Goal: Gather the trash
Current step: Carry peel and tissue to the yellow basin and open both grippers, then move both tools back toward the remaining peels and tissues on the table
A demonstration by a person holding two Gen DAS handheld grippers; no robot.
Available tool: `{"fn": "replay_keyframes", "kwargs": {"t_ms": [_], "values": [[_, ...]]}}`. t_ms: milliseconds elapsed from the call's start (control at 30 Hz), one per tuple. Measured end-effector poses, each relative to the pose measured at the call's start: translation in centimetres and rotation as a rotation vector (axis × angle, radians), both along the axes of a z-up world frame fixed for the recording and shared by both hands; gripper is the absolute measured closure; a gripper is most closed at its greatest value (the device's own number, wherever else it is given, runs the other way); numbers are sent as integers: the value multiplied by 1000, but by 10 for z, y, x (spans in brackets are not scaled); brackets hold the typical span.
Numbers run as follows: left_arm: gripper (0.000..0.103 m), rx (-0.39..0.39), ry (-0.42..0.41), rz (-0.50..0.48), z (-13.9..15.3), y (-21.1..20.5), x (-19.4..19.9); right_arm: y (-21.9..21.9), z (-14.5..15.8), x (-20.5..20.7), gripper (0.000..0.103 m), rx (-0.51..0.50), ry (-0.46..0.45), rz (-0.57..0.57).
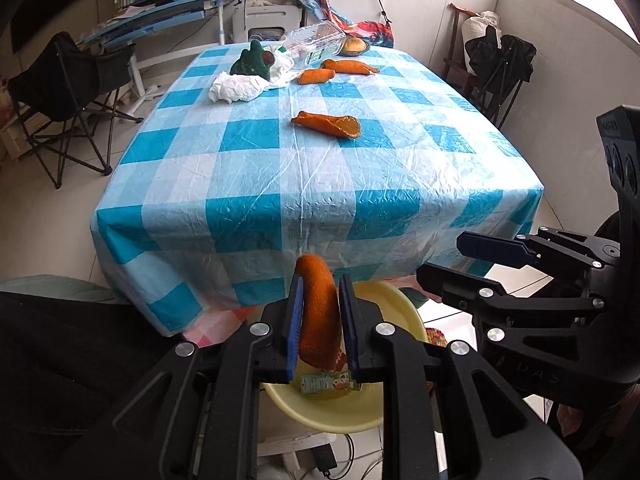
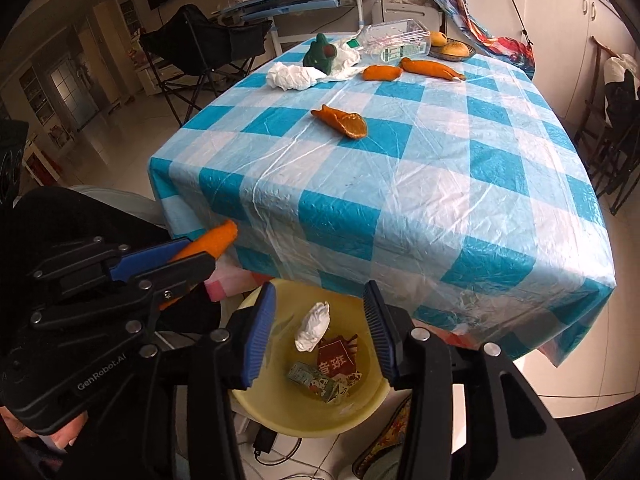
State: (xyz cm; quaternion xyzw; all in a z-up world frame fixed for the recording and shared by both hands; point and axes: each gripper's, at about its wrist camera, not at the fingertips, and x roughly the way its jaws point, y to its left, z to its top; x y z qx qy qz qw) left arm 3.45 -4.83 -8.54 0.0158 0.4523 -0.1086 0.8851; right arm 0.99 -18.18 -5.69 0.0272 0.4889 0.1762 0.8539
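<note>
My left gripper (image 1: 321, 292) is shut on an orange peel-like strip (image 1: 320, 316), which stands upright between the blue pads just off the table's near edge, above a yellow basin (image 1: 404, 308). The right wrist view shows that same left gripper (image 2: 200, 254) with the strip (image 2: 219, 235) sticking out. My right gripper (image 2: 319, 294) is open over the basin (image 2: 372, 404). A crumpled white tissue (image 2: 314, 326) shows between its pads and touches neither. Paper wrappers (image 2: 328, 372) lie in the basin. In the left wrist view the right gripper (image 1: 440, 258) is at the right.
On the blue-checked table (image 2: 400, 200) lie an orange peel (image 2: 342, 122), two more orange pieces (image 2: 404, 69), white tissues (image 2: 292, 74), a green object (image 2: 320, 56), a clear plastic box (image 2: 396, 42) and a bowl of buns (image 2: 452, 50). Folding chairs stand left and right; cables lie on the floor under the basin.
</note>
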Motion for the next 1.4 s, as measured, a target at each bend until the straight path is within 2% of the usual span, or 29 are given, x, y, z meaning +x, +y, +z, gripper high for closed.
{"fn": "replay_keyframes", "kwargs": {"t_ms": [33, 100, 233, 400, 600, 900, 1400], "values": [[81, 2, -16, 6, 3, 1, -1, -4, 2, -2, 51, 3, -10, -19], [64, 9, -48, 26, 8, 4, -1, -11, 6, -3, 47, 8, -33, -50], [54, 36, -115, 60, 17, 6, 0, -15, 8, -3, 43, 17, -59, -76], [37, 78, -186, 89, 26, 6, -2, -7, 7, -4, 39, 24, -80, -51], [32, 88, -202, 132, 28, 13, 1, 3, 8, -3, 38, 11, -111, -22], [23, 101, -226, 198, 31, 23, 3, 0, 12, -2, 38, 10, -157, -54], [20, 93, -230, 230, 32, 31, 5, 12, 13, -3, 35, -8, -176, -23]]}}
